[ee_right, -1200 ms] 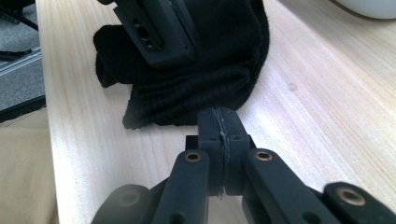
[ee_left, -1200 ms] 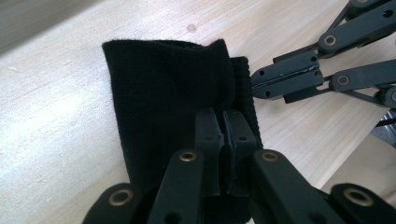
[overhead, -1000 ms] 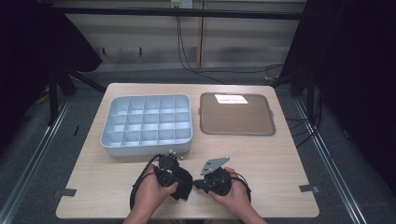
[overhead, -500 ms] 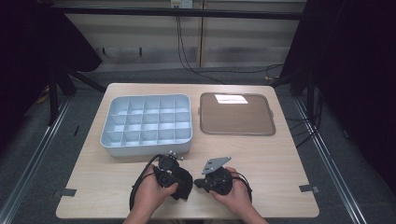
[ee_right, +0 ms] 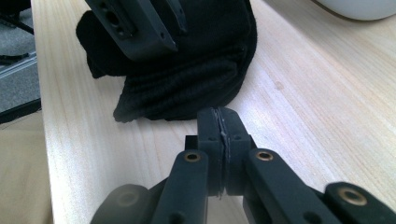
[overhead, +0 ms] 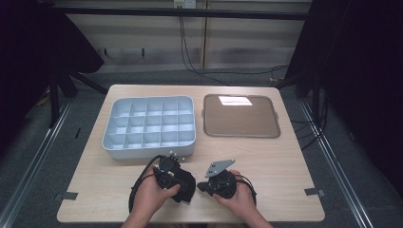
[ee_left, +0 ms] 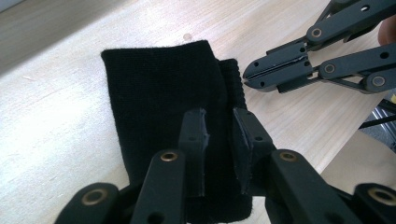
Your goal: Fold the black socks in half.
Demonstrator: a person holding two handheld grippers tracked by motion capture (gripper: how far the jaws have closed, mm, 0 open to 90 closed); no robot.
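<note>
I have a folded black cloth point(ee_left: 163, 116) lying flat near the front edge of the table point(overhead: 285, 156), just in front of the compartment box point(overhead: 149, 126) and well apart from the brown tray point(overhead: 240, 116). In the left gripper view, the left gripper point(ee_left: 219, 140) sits over the cloth with its pads a narrow gap apart; the fabric lies under and between them, but I judge that neither pad presses on it. Those jaws have just been opening. The right gripper point(ee_right: 219, 126) is pressed together on nothing, its tips on bare wood just beside the thick folded edge of the cloth.

Judgement on the step in hand: this reads as a release after a fold.
1. I would let the left jaws part fully before lifting, so no fabric snags on a pad and drags the fold open.
2. I would lift straight up rather than sweep sideways.
3. The right gripper's closed tips, if pressed on the edge, could pin the stack while the left clears. At present they touch the table, not the cloth.
4. The layered edge facing the right gripper looks loose and bulky; any side pull is likely to spill it.

Compared with the high view from 1 second ago: both hands sit in much the same place at the front edge, and the box and tray have not shifted. I can make out no change in the cloth's position at that size.
</note>
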